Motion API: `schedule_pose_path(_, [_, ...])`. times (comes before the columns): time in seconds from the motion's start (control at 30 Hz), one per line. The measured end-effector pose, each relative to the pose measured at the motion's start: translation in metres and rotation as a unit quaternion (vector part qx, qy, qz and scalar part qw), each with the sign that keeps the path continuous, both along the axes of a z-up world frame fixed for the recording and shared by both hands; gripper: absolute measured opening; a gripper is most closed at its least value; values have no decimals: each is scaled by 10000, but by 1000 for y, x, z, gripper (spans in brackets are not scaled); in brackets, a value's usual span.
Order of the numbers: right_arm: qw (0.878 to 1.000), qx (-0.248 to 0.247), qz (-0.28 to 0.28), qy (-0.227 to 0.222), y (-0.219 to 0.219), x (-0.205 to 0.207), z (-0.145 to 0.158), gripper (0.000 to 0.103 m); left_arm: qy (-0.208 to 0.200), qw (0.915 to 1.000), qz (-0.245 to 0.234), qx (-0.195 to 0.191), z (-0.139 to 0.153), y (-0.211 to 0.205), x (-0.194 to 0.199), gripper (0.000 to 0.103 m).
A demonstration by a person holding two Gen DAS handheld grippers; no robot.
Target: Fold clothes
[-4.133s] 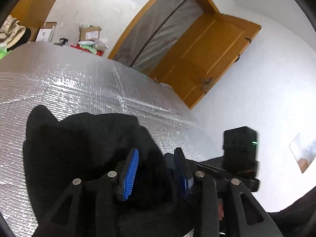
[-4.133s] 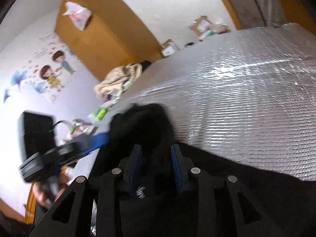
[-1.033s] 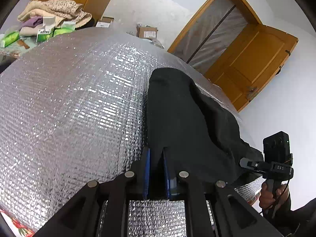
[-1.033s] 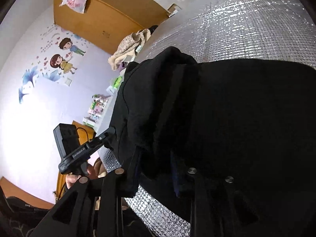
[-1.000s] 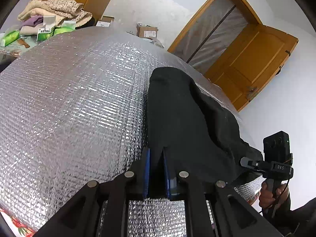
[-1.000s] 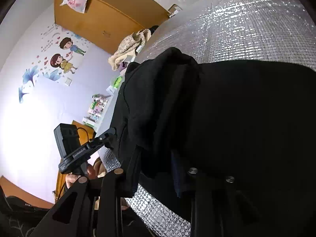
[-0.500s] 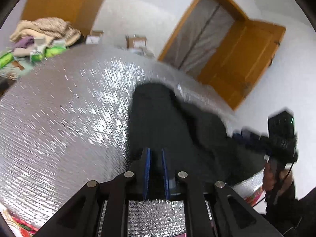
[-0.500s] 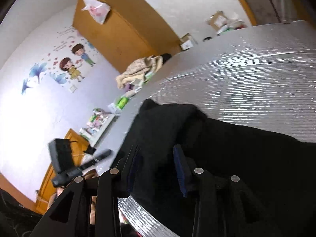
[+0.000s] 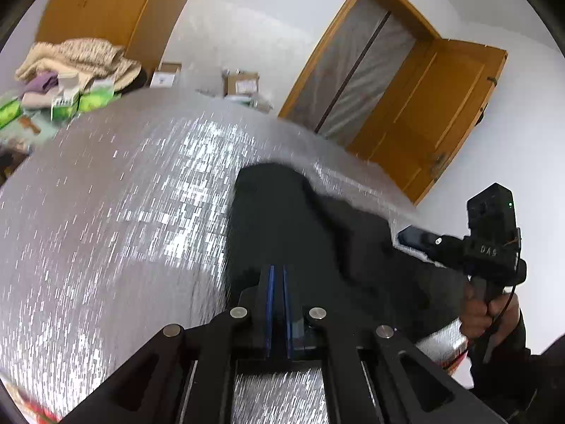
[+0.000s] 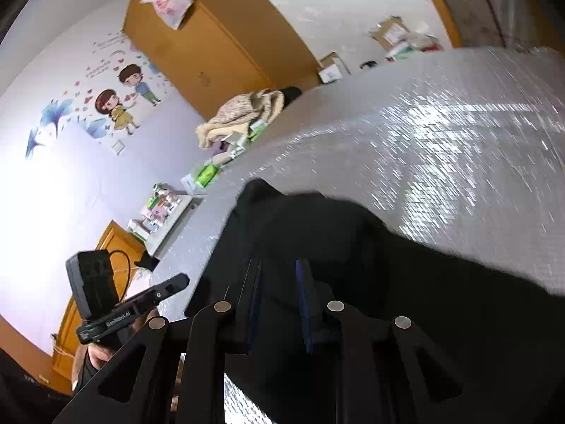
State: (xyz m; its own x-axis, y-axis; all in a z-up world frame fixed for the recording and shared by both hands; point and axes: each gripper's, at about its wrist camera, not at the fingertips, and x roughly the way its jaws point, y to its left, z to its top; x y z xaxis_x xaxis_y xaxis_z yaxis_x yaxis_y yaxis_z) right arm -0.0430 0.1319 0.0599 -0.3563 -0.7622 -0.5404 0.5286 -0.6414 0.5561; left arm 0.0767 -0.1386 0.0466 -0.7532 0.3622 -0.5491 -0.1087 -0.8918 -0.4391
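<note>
A black garment (image 9: 296,219) lies on the silver foil-covered table (image 9: 116,212). My left gripper (image 9: 277,275) is shut on the garment's near edge, blue pads pressed together with cloth between them. In the right wrist view the same garment (image 10: 353,247) spreads under my right gripper (image 10: 279,275), whose jaws stand apart over the cloth with nothing pinched between them. The right gripper also shows in the left wrist view (image 9: 416,238) at the garment's right edge. The left gripper shows at lower left of the right wrist view (image 10: 176,282).
A pile of beige clothes and boxes (image 9: 70,67) sits beyond the table's far left edge, by a wooden wardrobe (image 10: 219,42). Cardboard boxes (image 9: 240,83) lie on the floor behind. An open wooden door (image 9: 441,113) stands at the right.
Both grippers have pulled back and lifted a little; the garment looks smaller and farther away. My right gripper's jaws have opened and let go of the fold they held one second ago.
</note>
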Motion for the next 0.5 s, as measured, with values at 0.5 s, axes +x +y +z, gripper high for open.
schedule_pose_path(0.5, [9995, 252, 16, -167, -49, -43, 11, 7, -260, 9993, 251, 70, -25, -10, -12, 4])
